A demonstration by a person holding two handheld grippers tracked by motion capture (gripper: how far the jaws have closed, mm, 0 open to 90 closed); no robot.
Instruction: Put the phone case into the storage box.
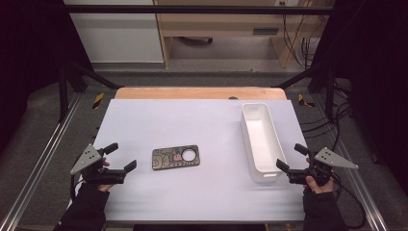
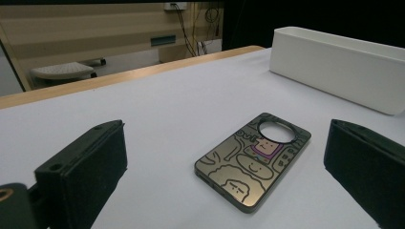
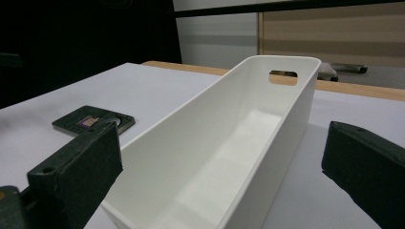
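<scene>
Left gripper view: phone case flat on table, just ahead between spread jaws of left gripper. Likely pickup: descend square, clamp long edges. Right gripper released, straddling white bin near end

On your desk the phone case lies flat near the middle, with the bin well to its right, running front to back. Your left tongs sit just left of the case; your right tongs are at the bin's near end.
</scene>
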